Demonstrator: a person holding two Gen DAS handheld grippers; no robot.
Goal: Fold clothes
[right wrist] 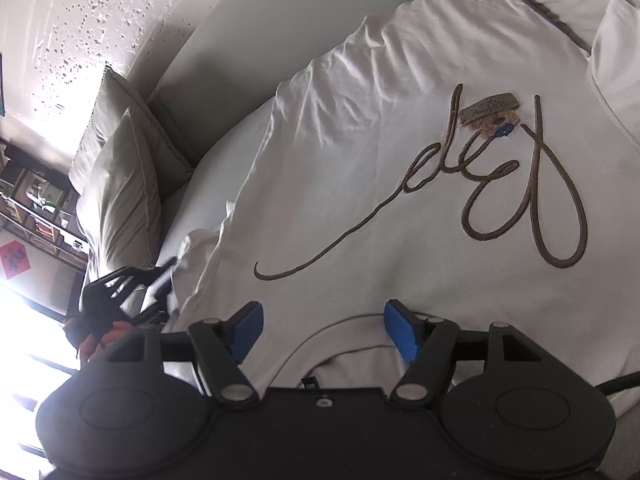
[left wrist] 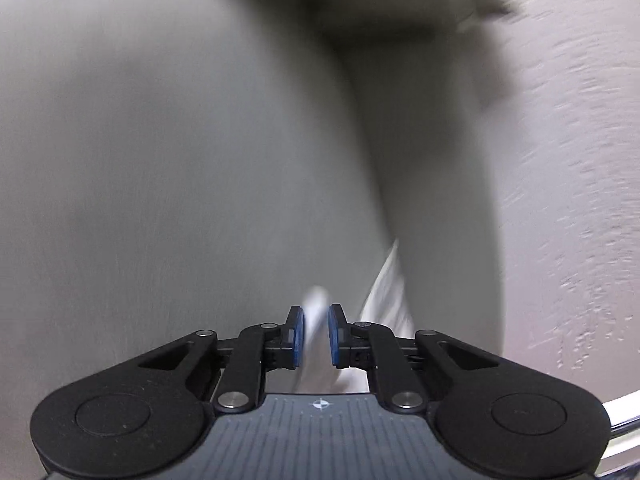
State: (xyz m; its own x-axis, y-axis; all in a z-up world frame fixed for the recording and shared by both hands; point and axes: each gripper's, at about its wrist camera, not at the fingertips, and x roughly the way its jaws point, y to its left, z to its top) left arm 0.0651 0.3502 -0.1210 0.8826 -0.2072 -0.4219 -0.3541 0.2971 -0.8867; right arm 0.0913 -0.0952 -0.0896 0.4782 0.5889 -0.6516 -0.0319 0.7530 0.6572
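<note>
White T-shirt (right wrist: 400, 168) lies flat on the bed (right wrist: 224, 148), script side up, collar at the near edge, pillows (right wrist: 116, 184) at the left. Left gripper (left wrist: 316, 334) clamped on a fold of white fabric at the shirt's left side. Right gripper (right wrist: 322, 330) jaws apart, hovering over the collar (right wrist: 340, 336), nothing gripped.

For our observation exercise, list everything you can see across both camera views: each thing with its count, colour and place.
T-shirt: one, white with brown script lettering, spread flat on the bed.
Fabric tag: one, brown, on the lettering.
Pillows: two, pale, by the headboard.
Bed sheet: one, white, under the shirt.
Wall: cream, textured, behind the bed.
Shelf: one, dark, far left.
Left hand-held gripper: black, blue pads, pinching white cloth.
Right hand-held gripper: black, blue pads, open over the collar.
</note>
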